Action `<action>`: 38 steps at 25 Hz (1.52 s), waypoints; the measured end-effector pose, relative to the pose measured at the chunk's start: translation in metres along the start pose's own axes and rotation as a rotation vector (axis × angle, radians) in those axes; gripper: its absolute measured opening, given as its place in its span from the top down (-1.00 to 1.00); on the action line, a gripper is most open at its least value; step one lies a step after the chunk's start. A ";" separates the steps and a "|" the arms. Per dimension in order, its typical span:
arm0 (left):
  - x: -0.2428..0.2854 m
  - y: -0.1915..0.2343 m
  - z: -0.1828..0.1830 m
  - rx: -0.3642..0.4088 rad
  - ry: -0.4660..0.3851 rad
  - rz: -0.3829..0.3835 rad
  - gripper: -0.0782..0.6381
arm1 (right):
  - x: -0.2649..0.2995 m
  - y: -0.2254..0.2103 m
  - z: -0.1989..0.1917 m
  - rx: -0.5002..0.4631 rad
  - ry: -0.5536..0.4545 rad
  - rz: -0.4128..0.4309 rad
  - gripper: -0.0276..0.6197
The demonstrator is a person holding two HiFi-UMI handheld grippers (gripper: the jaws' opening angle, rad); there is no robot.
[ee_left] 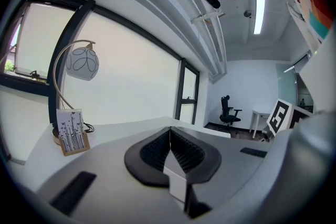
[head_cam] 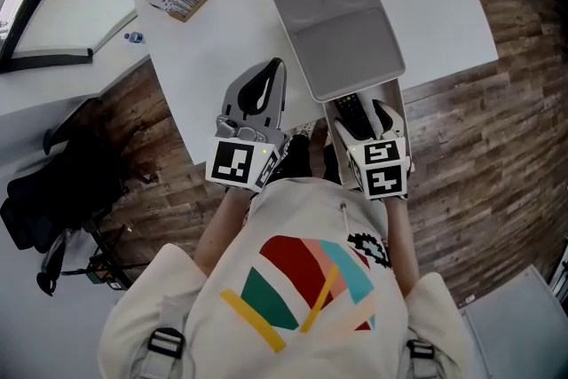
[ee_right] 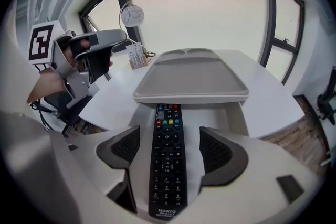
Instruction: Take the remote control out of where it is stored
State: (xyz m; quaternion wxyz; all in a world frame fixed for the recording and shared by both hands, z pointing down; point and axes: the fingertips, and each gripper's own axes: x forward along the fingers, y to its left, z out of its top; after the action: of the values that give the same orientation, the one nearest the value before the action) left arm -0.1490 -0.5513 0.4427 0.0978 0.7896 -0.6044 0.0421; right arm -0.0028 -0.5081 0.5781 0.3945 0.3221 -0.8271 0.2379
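Right claw (ee_right: 168, 140) is held wide open, its dark ribbed pads (ee_right: 122, 148) straddling the long black remote control (ee_right: 167, 176) with a gap on each side. The remote is lying face up in the pale grey drawer (ee_right: 237, 113), which stands pulled out toward the person from under the grey tray-topped storage box (ee_right: 191, 78) on the white counter (ee_right: 273, 99). Nothing is gripped yet, so the grasp looks to be the step in hand. For a clean pick, the claw should be centred and lined up with the remote's length. It should be lowered until the pads are level with the narrow edges, and only then closed. The keypad is best not pressed from above, and the drawer walls should be cleared. A lift up and back, away from the overhanging tray, is probably safest. Left claw (ee_left: 169, 136) is shut tight on nothing, off to the side near the counter's edge.
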 end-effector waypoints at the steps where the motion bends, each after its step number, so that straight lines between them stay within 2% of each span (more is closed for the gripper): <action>1: -0.001 0.001 -0.001 -0.003 0.002 0.002 0.76 | 0.003 0.001 0.000 -0.012 0.003 -0.004 -0.20; 8: -0.006 0.004 -0.003 -0.008 0.000 0.001 0.76 | 0.021 0.000 -0.006 -0.063 0.065 -0.069 -0.13; 12: -0.009 0.009 -0.004 -0.012 0.001 0.011 0.76 | 0.030 0.002 -0.016 -0.072 0.107 -0.059 -0.13; 21: -0.014 0.016 -0.006 -0.011 0.006 0.024 0.76 | 0.031 0.003 -0.016 -0.076 0.114 -0.054 -0.13; 22: -0.014 0.016 -0.006 -0.009 0.006 0.022 0.76 | 0.031 0.003 -0.016 -0.078 0.118 -0.053 -0.10; 24: -0.014 0.015 -0.005 -0.001 0.005 0.018 0.76 | 0.030 0.003 -0.015 -0.079 0.136 -0.052 0.15; 38: -0.021 0.017 -0.003 0.004 -0.004 0.030 0.76 | 0.027 -0.003 -0.012 -0.029 0.160 -0.033 0.15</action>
State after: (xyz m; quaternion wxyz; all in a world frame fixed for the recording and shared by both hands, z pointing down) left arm -0.1705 -0.5350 0.4437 0.0941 0.7807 -0.6162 0.0431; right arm -0.0077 -0.5116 0.6071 0.4677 0.3099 -0.7909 0.2442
